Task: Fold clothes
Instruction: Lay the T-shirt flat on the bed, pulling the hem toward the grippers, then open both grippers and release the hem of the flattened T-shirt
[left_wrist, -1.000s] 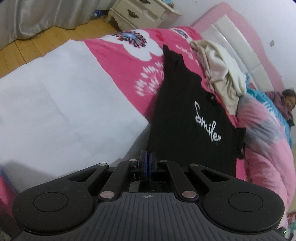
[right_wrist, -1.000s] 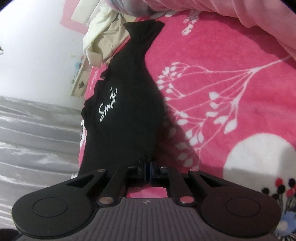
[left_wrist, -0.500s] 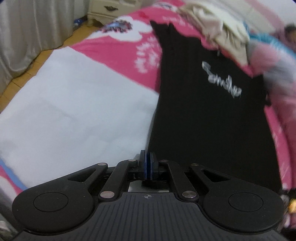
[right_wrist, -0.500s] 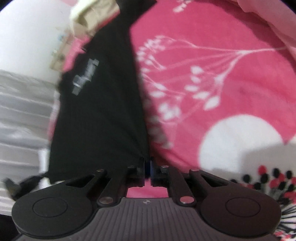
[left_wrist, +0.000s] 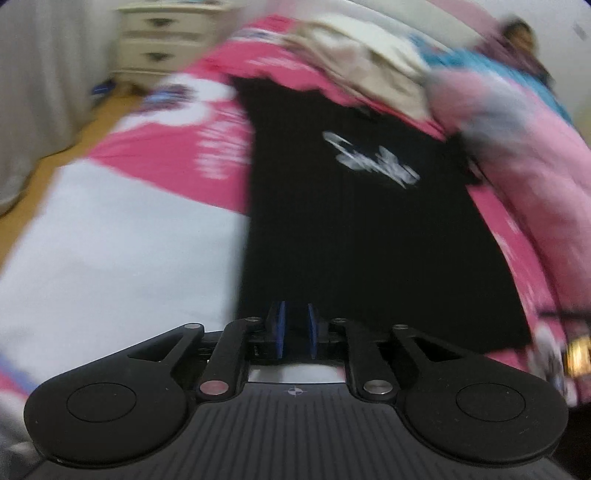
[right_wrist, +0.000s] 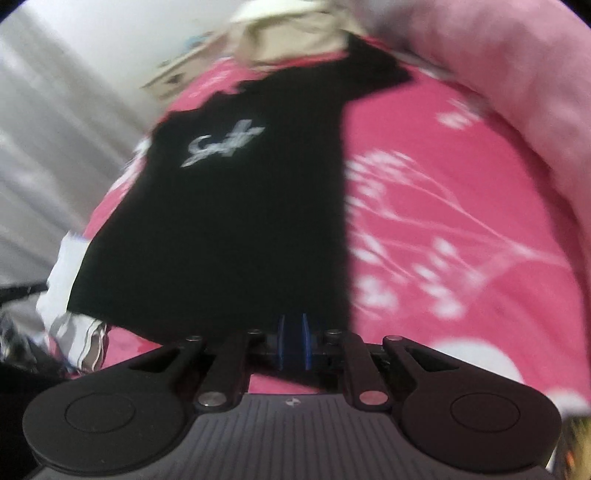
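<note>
A black T-shirt (left_wrist: 362, 240) with white script on its chest lies flat along the pink and white bedspread (left_wrist: 110, 240). My left gripper (left_wrist: 295, 328) is at the shirt's near hem, at its left corner. Its jaws are opening, with a dark gap between the blue pads, which no longer press on the cloth. In the right wrist view the same shirt (right_wrist: 240, 221) runs away from my right gripper (right_wrist: 293, 339), which is at the hem's right corner. Its jaws are opening too, with the hem just in front of them. Both views are blurred by motion.
A heap of beige and white clothes (left_wrist: 369, 62) lies beyond the shirt's collar. A pink quilt (left_wrist: 535, 147) is bunched along the right side, with a person (left_wrist: 517, 33) at the far corner. A cream nightstand (left_wrist: 166, 40), grey curtain (left_wrist: 37, 74) and wood floor (left_wrist: 74, 136) are left of the bed.
Both grippers have rolled and shifted along the bed, and the shirt now lies squarer in each view. The blue pads of both, pressed together before, now stand apart.
</note>
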